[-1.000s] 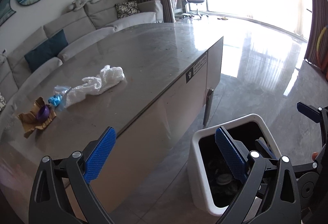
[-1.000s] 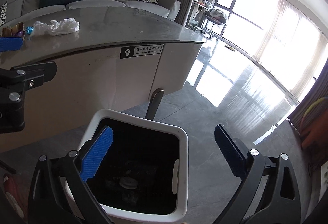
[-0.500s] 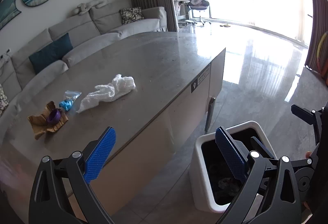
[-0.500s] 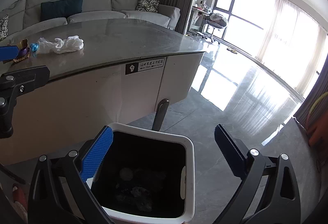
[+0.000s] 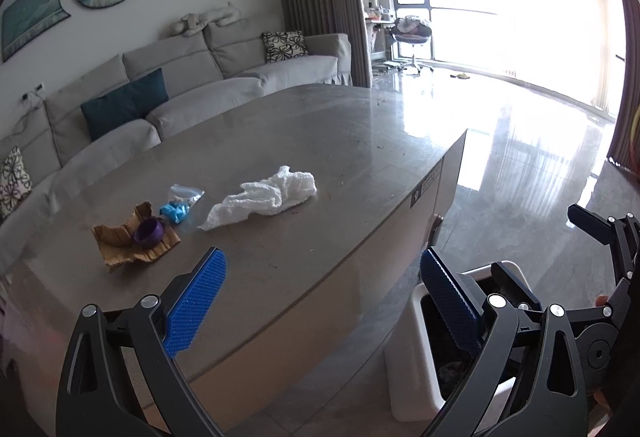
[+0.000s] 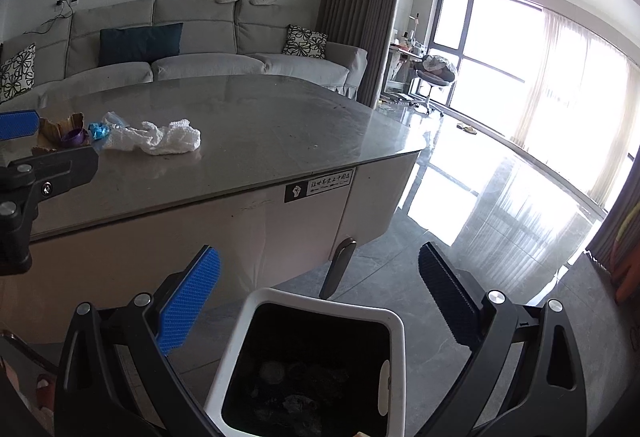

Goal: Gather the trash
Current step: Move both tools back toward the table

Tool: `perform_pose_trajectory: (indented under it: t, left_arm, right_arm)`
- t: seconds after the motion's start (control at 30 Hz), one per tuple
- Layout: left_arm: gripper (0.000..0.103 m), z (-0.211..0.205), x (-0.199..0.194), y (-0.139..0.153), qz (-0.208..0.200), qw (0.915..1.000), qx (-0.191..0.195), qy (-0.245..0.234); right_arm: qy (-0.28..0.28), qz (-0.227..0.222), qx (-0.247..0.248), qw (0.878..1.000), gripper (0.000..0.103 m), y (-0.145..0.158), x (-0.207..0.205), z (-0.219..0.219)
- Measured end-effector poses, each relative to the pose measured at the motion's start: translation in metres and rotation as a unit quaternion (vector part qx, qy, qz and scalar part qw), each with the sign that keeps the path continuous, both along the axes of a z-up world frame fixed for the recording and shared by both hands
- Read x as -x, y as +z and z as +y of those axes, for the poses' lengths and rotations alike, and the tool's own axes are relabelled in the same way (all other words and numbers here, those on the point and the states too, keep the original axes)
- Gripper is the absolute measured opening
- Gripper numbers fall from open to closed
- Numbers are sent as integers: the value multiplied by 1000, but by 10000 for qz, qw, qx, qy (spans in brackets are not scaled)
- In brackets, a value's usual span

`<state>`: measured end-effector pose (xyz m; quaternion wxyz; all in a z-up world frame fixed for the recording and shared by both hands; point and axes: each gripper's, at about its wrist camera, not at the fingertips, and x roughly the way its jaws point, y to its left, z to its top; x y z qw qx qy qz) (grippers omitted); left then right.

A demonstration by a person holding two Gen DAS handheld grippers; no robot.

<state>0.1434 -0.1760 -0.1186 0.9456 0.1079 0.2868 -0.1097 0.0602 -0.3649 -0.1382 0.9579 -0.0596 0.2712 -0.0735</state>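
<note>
On the grey table [image 5: 320,141] lie a crumpled white tissue [image 5: 264,201], a blue and clear wrapper [image 5: 178,207], and a torn brown cardboard piece [image 5: 120,241] with a purple cap [image 5: 149,231] on it. They also show in the right wrist view: tissue [image 6: 160,137], wrapper [image 6: 100,130], cap [image 6: 75,136]. A white bin [image 6: 320,311] with a black liner stands on the floor beside the table and holds some trash. My left gripper [image 5: 320,301] is open and empty, above the table's near edge. My right gripper [image 6: 316,301] is open and empty, above the bin.
A grey sofa [image 5: 192,77] with cushions runs behind the table. The glossy floor [image 5: 520,165] stretches to bright windows at the right. An office chair [image 5: 412,37] stands by the window. The bin [image 5: 412,353] sits below the table's side panel.
Both grippers have risen and pulled back from the bin. The left one now looks more over the tabletop. Both stay open and empty.
</note>
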Motion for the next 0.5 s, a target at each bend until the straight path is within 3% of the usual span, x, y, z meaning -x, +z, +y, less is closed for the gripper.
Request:
perform_pose_trajectory:
  t: [0.5]
  left_arm:
    - [97,79,-14,4,-59,9974,150,709]
  right_arm:
    - [558,-662,-341,9957,98,39,-4,54]
